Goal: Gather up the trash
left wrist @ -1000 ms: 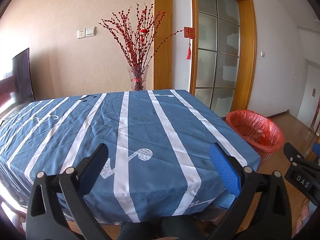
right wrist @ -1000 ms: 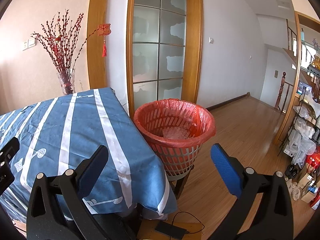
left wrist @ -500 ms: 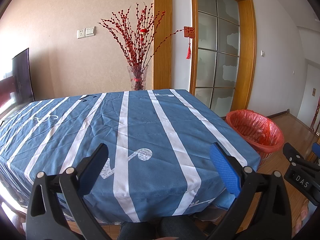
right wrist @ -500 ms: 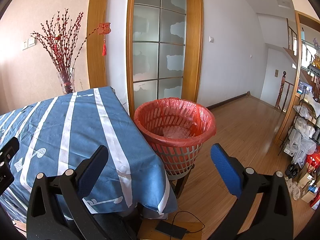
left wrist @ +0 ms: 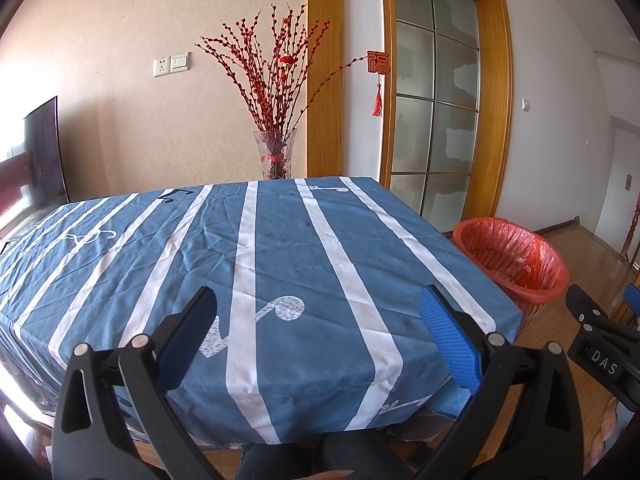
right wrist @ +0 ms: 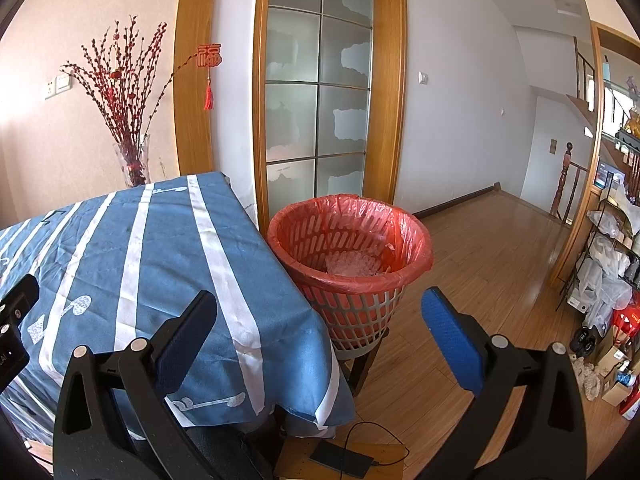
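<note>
With both the left gripper and right gripper spread and empty, the bin beside the table could be knocked over.

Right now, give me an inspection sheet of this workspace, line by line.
Surface: blue striped tablecloth covers the table; nothing lies on it.
Job's things: red-lined trash basket beside the table, pale crumpled stuff at its bottom; no loose trash seen.
Clutter: glass vase of red branches behind the table's far edge.
Grippers: left hand-held gripper open, empty; right hand-held gripper open, empty.
Cables: thin black cable to a dark device on the floor.
Surroundings: glass door, crowded shelves.
</note>
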Motion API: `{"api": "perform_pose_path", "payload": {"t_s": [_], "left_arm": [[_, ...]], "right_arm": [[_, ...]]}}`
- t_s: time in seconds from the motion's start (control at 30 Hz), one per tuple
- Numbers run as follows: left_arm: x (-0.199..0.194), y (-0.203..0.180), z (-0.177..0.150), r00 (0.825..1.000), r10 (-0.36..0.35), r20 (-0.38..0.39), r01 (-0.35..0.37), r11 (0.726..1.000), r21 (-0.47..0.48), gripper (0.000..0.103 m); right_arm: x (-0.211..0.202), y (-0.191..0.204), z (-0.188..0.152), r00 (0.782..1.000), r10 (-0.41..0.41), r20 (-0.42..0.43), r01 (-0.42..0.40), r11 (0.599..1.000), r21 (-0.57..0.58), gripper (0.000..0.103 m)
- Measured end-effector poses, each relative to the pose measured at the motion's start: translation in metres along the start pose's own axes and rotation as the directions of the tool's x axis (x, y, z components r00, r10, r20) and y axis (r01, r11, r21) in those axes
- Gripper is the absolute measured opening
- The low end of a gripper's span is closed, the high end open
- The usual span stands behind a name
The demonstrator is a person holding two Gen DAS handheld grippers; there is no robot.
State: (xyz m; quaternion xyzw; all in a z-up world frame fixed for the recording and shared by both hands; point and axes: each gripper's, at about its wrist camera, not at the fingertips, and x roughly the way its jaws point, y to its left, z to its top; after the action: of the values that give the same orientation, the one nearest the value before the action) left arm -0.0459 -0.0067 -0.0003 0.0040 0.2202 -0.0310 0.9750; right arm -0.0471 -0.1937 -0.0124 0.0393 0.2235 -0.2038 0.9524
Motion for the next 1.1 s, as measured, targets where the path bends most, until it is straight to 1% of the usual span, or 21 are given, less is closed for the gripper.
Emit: {"api": "perform_pose_path", "payload": {"t_s": [1.1], "left_arm": [[0.0018, 0.0002, -0.0004, 1.000, -0.001, -0.004, 0.001, 1.000, 0.004, 0.099]], "right_arm": [[0.0014, -0.0007, -0.0004, 1.000, 0.002, -0.005, -0.002, 1.000, -0.001, 0.101]]}}
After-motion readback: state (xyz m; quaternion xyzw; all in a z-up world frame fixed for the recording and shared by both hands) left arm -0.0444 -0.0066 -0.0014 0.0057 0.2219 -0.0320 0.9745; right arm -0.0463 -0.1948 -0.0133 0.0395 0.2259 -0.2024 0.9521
